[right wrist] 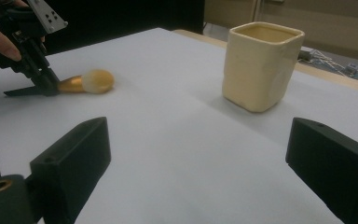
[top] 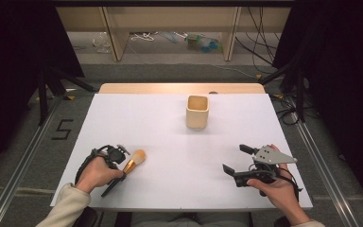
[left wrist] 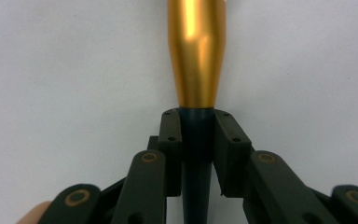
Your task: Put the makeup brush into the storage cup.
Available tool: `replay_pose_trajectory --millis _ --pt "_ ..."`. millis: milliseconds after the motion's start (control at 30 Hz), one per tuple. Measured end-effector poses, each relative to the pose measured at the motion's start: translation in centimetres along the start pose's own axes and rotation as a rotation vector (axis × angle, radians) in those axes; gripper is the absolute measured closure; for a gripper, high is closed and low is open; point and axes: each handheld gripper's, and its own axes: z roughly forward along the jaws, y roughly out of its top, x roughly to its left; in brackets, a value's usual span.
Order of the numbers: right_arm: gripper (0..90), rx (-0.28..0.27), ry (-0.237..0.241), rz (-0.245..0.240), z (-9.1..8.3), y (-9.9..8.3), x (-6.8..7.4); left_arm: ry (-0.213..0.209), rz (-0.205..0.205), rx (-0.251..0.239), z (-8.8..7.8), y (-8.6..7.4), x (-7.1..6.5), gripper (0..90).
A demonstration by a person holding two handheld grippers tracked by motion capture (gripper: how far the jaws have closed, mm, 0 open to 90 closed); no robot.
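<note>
White and matte, the surface (top: 179,156) carries little: a makeup brush (top: 133,162) near your left hand and a cream cup (top: 197,111) farther back, near the middle. Your left gripper (top: 116,160) has its fingers clamped on the brush's dark, tapering handle just below the ferrule, as the left gripper view shows, and the brush lies low, at or on the surface, with its head pointing toward the cup. So the grasp looks done; the lift, the carry and the drop into the cup, if that is where it goes, are all still ahead. The cup stands upright and well apart from the brush.

The ferrule (left wrist: 196,56) is polished gold metal, swelling then narrowing toward the handle, and catches bright highlights. The bristle head (right wrist: 98,80) is a soft, rounded, pale dome. The cup is a squarish vessel with rounded corners and a smooth glazed look, seemingly ceramic, its mouth open.

Your right gripper (top: 237,163) rests near the front right with its fingers wide apart, holding nothing and facing the cup.
</note>
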Motion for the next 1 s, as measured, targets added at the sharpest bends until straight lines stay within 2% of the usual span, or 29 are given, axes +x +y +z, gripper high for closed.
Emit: replay_pose_trajectory --millis 67,100,133,167,233,267,367,467,500,533,733,800,833,867,1000 --pt "7.4 -0.001 0.001 0.002 0.0 0.0 0.0 0.002 0.001 -0.009 0.0 0.0 0.0 74.6" --pt "7.4 -0.001 0.001 0.001 0.0 0.0 0.0 0.009 0.037 -0.010 -0.1 0.0 0.3 74.6" --pt "7.4 -0.001 0.001 0.002 0.0 0.0 0.0 0.009 0.037 -0.016 -0.2 0.0 0.3 74.6" --pt "7.4 -0.001 0.001 0.002 0.0 0.0 0.0 0.006 -0.002 -0.020 -0.2 -0.1 0.0 74.6" --pt "7.4 0.000 0.000 0.000 0.0 0.0 0.0 0.006 0.005 -0.026 -0.2 -0.1 0.1 74.6" --pt "7.4 0.000 -0.001 0.000 0.0 0.0 0.0 0.014 0.033 -0.038 -0.3 -0.1 0.2 74.6" --pt "7.4 -0.007 -0.003 0.003 0.0 0.0 0.0 0.016 0.040 -0.051 -0.6 -0.1 0.3 74.6" --pt "7.4 -0.007 -0.004 0.002 0.0 0.0 0.0 0.026 0.029 -0.095 -0.9 -0.1 0.2 74.6" --pt "7.4 -0.007 -0.004 0.002 0.0 0.0 0.0 0.023 0.046 -0.095 -1.1 -0.1 0.3 74.6" --pt "7.4 -0.008 -0.004 0.003 0.0 0.0 0.0 0.025 0.029 -0.115 -1.2 -0.2 0.2 74.6" --pt "7.4 0.001 0.001 0.000 0.0 0.0 0.0 0.020 0.038 -0.171 -1.8 -0.2 0.0 74.6" --pt "7.4 0.002 -0.001 0.001 0.0 0.0 0.0 0.023 0.026 -0.197 -1.9 -0.2 -0.1 74.6" --pt "7.4 -0.009 -0.007 0.002 0.0 0.0 0.0 0.014 0.034 -0.194 -2.0 -0.3 -0.1 74.6" --pt "7.4 -0.007 -0.005 0.002 0.0 0.0 0.0 0.016 0.028 -0.220 -2.0 -0.3 -0.1 74.6" --pt "7.3 -0.001 0.000 0.000 0.0 0.0 0.0 0.008 0.033 -0.257 -2.4 -0.3 -0.2 74.6"
